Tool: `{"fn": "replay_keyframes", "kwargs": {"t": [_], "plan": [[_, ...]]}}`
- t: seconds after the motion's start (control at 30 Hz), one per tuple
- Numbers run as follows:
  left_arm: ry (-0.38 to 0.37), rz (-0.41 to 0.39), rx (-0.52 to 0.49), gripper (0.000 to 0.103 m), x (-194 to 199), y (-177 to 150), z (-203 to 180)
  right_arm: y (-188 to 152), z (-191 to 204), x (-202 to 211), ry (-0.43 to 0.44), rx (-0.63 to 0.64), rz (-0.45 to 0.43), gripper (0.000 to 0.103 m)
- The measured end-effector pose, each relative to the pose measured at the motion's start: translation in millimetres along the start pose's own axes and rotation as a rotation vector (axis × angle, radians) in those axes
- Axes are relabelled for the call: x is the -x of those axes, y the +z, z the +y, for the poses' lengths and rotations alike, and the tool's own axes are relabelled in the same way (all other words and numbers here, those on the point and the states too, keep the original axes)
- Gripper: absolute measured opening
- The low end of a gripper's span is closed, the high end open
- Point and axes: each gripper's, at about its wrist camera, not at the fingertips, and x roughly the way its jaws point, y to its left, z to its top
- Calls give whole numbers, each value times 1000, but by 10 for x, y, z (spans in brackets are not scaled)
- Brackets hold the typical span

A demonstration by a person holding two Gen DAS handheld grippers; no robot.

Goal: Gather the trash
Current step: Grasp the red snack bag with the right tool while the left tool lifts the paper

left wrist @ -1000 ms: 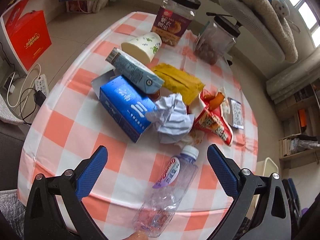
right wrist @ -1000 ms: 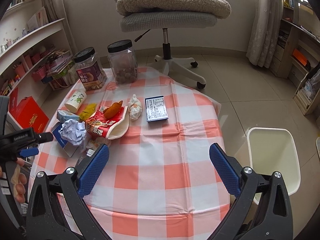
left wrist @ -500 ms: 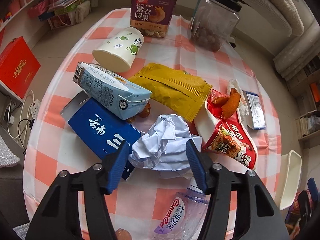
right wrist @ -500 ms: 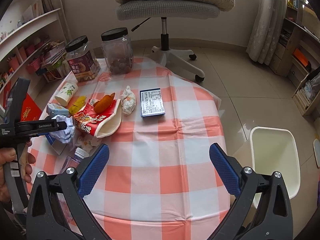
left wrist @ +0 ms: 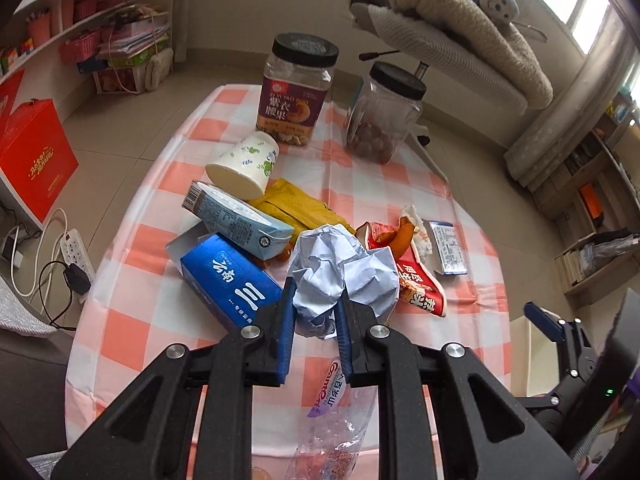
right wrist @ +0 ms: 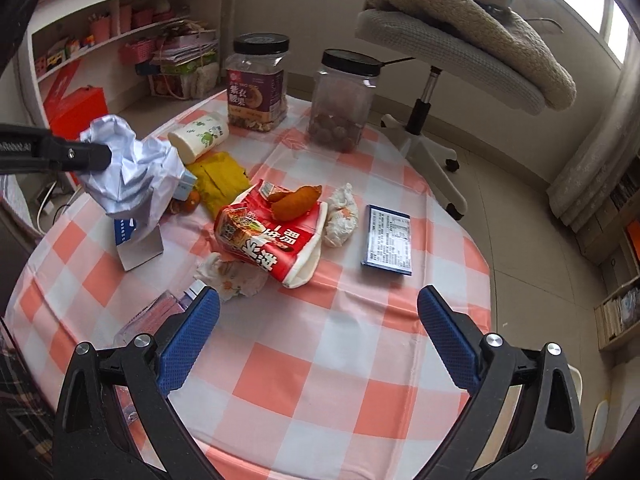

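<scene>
The crumpled paper ball [left wrist: 344, 276] sits pinched between the blue pads of the left hand-held gripper [left wrist: 316, 304], whose jaws have just been closing on it, lifted clear of the checked tabletop [left wrist: 132, 300]; at its nine o'clock lies a blue carton [left wrist: 228, 280], at three o'clock a red snack bag [left wrist: 416, 280]. The right hand-held gripper [right wrist: 318, 320] hangs wide open and empty above the tabletop; a plastic bottle [right wrist: 156, 312] lies at its eight o'clock.

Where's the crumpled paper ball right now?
The paper ball is clamped in the left gripper, lifted off the table above the blue box, at the left of the right wrist view.
</scene>
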Motion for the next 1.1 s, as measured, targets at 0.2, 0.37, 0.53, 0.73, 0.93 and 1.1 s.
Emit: {"fn": "replay_keyframes", "kwargs": {"t": [0.2, 0.37, 0.53, 0.73, 0.93, 1.1], "plan": [[-33, -30, 39, 19, 235, 29, 163, 149, 312, -450, 14, 153, 77, 70], [-27, -21, 57, 19, 205, 34, 243, 214, 352, -701, 48, 161, 119, 57], [-25, -6, 69, 19, 155, 21, 288, 239, 336, -828, 68, 140, 147, 39], [-25, -29, 85, 19, 189, 15, 321, 332, 176, -722, 228, -38, 138, 23], [-29, -60, 118, 19, 248, 22, 381, 450, 49, -493, 409, -213, 86, 21], [-27, -88, 131, 19, 284, 37, 387, 519, 80, -296, 401, -213, 27, 20]]}}
